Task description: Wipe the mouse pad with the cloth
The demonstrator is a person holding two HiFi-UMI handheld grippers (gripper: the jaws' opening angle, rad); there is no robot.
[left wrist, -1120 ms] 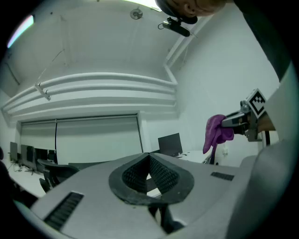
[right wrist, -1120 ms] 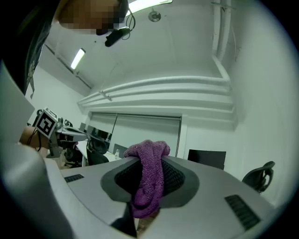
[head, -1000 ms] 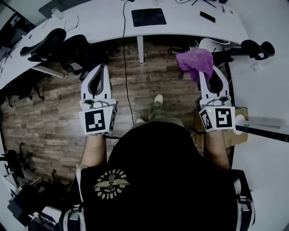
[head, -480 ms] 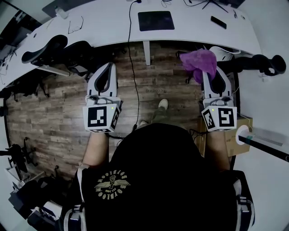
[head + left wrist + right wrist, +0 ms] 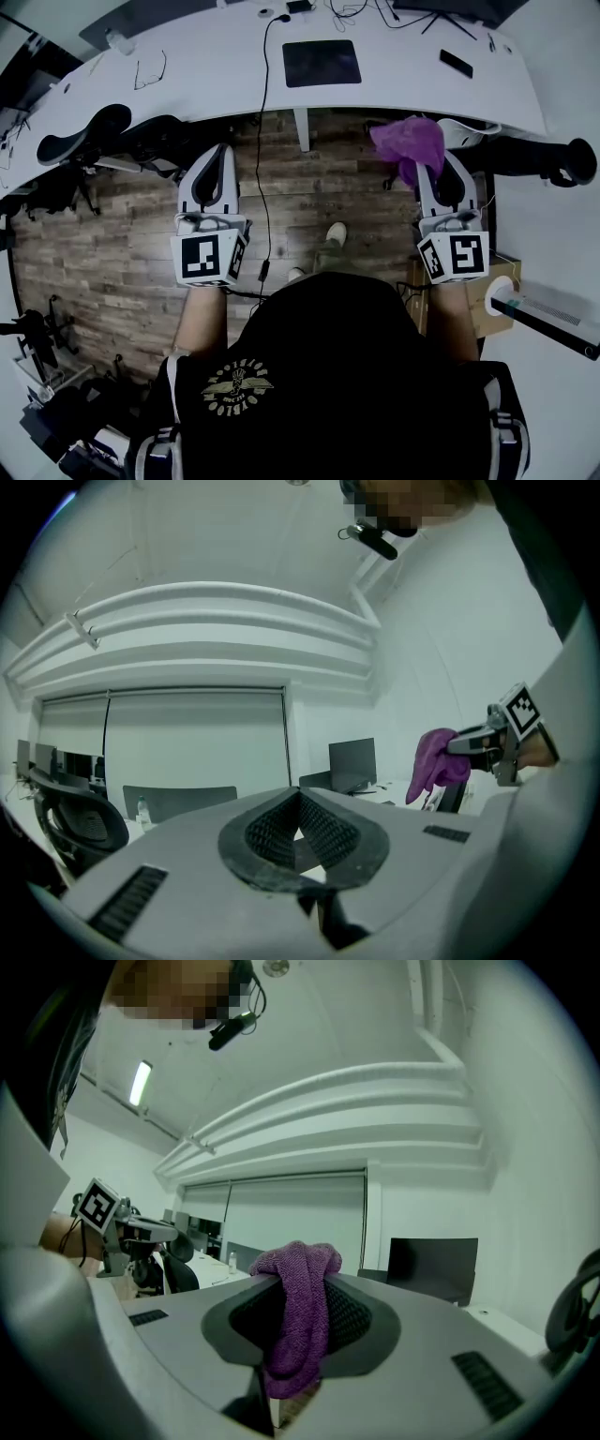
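Right gripper (image 5: pixel 302 1283): jaws clamped on the purple cloth (image 5: pixel 298 1321), which bunches above the tips and hangs down through the oval gap between the ribbed pads (image 5: pixel 352 1321). Left gripper (image 5: pixel 299 801): jaws together at the tips, with nothing between them. In the head view both grippers are held out in front of the person's dark shirt (image 5: pixel 328 375), above the wooden floor (image 5: pixel 309 183) and well apart from each other, the left at 9 o'clock of the frame and the right at 3 o'clock. The dark mouse pad (image 5: pixel 322 63) lies flat on the white desk (image 5: pixel 216 70) at 12 o'clock, at about 11 o'clock from the cloth and apart from it. On the desk, a pair of glasses (image 5: pixel 150 70) lies at 9 o'clock of the pad and a phone (image 5: pixel 457 63) at 3 o'clock. A black cable (image 5: pixel 262 141) drops from the desk to the floor. Office chairs (image 5: pixel 89 136) stand beside the desk at 10 o'clock.
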